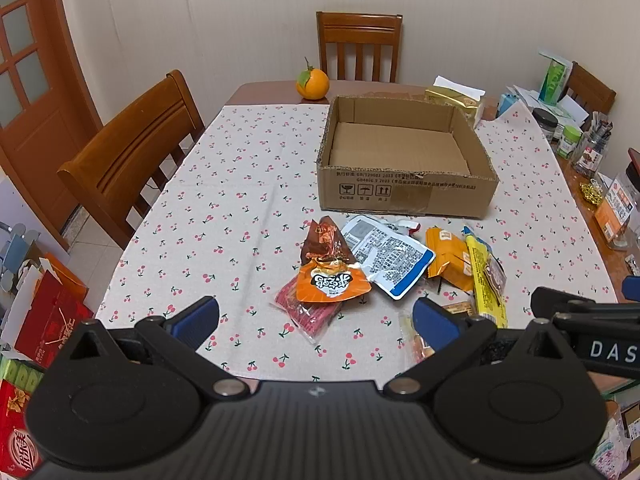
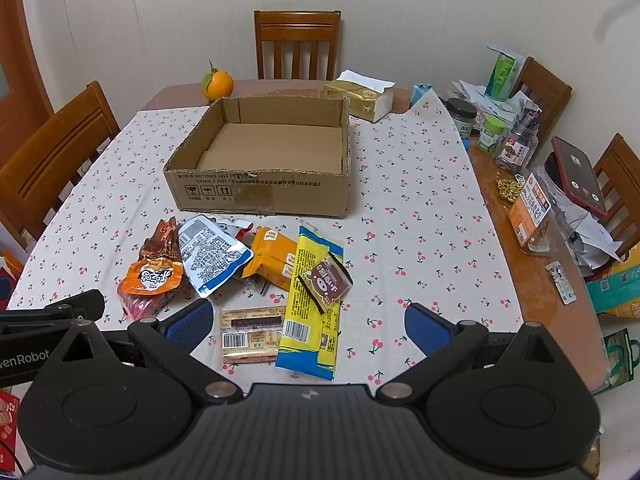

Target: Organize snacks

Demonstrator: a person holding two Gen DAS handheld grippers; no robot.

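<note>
An empty open cardboard box [image 1: 408, 196] [image 2: 260, 196] sits on the cherry-print tablecloth [image 1: 240, 208] [image 2: 420, 208]. In front of it lies a pile of snack packets: an orange pouch [image 1: 332, 282] [image 2: 151, 277], a white-and-blue pouch [image 1: 386, 256] [image 2: 210, 254], orange packets [image 1: 446, 258] [image 2: 272, 258], a long yellow packet [image 1: 486, 284] [image 2: 312, 308] with a small brown packet [image 2: 328, 280] on it, and a barcode bar [image 2: 250, 334]. My left gripper [image 1: 316, 322] is open and empty above the near edge. My right gripper [image 2: 308, 328] is open and empty over the yellow packet.
An orange fruit [image 1: 312, 82] [image 2: 217, 83] and a gold tissue box [image 1: 456, 100] [image 2: 360, 98] stand behind the box. Jars, papers and a phone [image 2: 576, 176] crowd the table's right side. Wooden chairs [image 1: 132, 152] [image 2: 298, 42] surround the table.
</note>
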